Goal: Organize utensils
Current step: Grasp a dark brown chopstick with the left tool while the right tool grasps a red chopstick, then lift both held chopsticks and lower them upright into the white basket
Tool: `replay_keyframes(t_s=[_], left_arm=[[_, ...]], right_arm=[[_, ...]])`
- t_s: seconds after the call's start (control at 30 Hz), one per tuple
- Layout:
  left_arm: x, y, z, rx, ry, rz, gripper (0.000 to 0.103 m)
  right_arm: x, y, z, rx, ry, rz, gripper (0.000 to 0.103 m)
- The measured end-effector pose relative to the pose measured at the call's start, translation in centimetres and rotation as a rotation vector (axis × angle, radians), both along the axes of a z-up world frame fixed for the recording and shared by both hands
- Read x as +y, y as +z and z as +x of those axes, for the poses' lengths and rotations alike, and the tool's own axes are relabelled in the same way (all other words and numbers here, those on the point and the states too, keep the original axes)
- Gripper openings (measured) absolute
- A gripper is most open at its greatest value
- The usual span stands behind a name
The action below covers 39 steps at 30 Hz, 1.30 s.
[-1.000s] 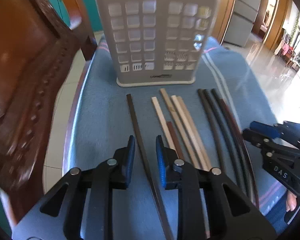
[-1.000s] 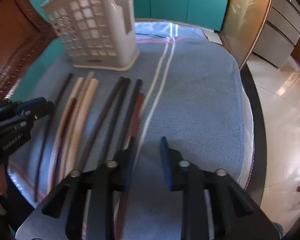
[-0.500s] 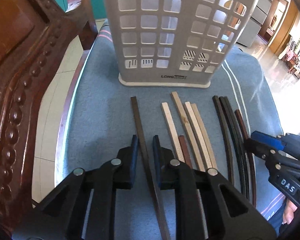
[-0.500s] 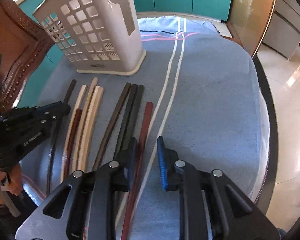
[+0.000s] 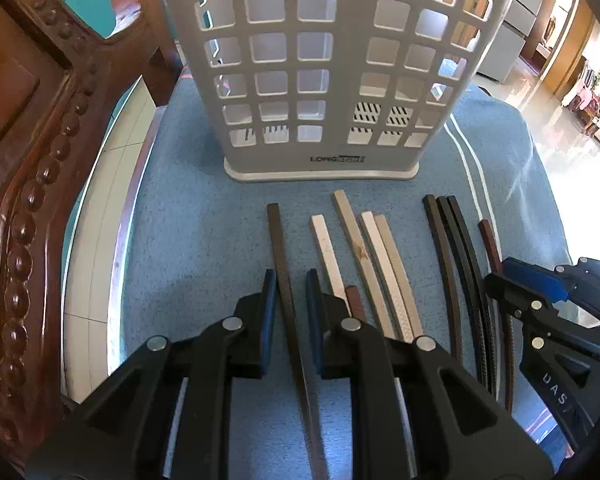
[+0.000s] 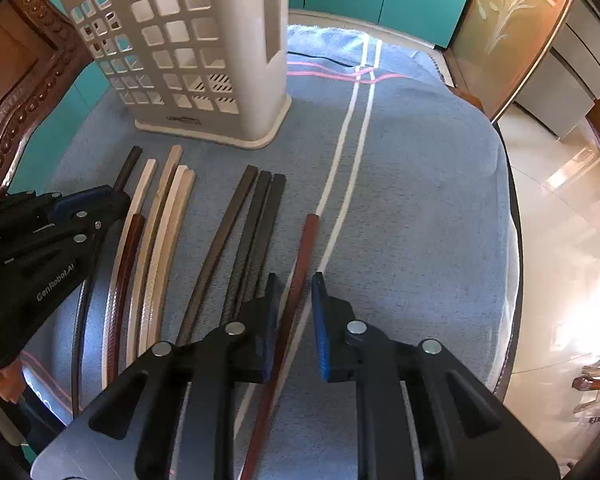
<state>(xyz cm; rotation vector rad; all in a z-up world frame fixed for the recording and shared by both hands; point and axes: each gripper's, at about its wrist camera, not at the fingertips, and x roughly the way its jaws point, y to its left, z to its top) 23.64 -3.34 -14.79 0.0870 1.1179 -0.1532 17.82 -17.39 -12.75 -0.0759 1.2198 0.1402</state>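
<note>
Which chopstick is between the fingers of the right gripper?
The reddish-brown chopstick lying alone nearest the white stripes, between the open right hand-held gripper; the black ones lie beside it.

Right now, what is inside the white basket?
Through the square holes of the white basket only its slotted floor and far wall show; no utensil is visible. The solid strips and the top opening hide the rest.

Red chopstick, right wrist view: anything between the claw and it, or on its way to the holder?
Nothing visible. The right claw is open and straddles the red chopstick. Only bare blue cloth lies between it and the holder.
</note>
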Motion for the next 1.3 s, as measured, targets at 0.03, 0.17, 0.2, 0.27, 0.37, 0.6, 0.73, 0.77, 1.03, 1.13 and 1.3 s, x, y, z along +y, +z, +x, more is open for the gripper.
replay_keyframes(t_s=[0.03,0.17,0.2,0.27,0.37,0.6,0.73,0.77,1.03,1.13,1.3], left_arm=[[0.0,0.1,0.0,-0.003,-0.001,0.0,0.016],[0.4,0.0,-0.3,-0.001,-0.027,-0.018,0.007],[0.6,0.1,-0.5,0.003,-0.035,-0.023,0.007],[1.0,0.5,-0.7,0.0,-0.041,-0.03,0.007],[2.0,2.2,-1.9,-0.046,-0.047,-0.044,0.007],[2.7,10.0,-5.6,-0.234,-0.094,-0.078,0.007],[3.1,14.2,-7.8,-0.319,-0.116,-0.108,0.007],[3.3,15.1,-7.8,-0.336,-0.121,-0.119,0.007],[4.6,23.6,-9.7,-0.514,-0.133,-0.178,0.007],[5.0,27.4,-9.1,-0.591,-0.104,-0.169,0.007],[5.9,31.9,-6.0,-0.694,0.037,-0.221,0.007]], right_arm=[[0.3,0.1,0.0,0.005,0.0,0.003,0.012],[0.5,0.1,0.5,0.01,-0.027,0.054,0.007],[0.4,0.2,0.5,0.007,-0.043,0.064,0.007],[0.0,0.7,0.7,-0.011,-0.081,0.094,0.007],[-0.8,2.4,0.0,-0.065,-0.114,0.117,0.007],[-1.5,8.9,-3.4,-0.264,-0.099,0.105,0.007],[-2.6,12.8,-5.3,-0.351,-0.08,0.139,0.007],[-2.8,13.9,-5.6,-0.375,-0.071,0.14,0.007],[-4.3,22.9,-8.0,-0.609,-0.04,0.209,0.007],[-5.0,26.5,-6.7,-0.696,-0.021,0.263,0.007],[-4.9,30.7,-3.0,-0.809,-0.028,0.315,0.007]])
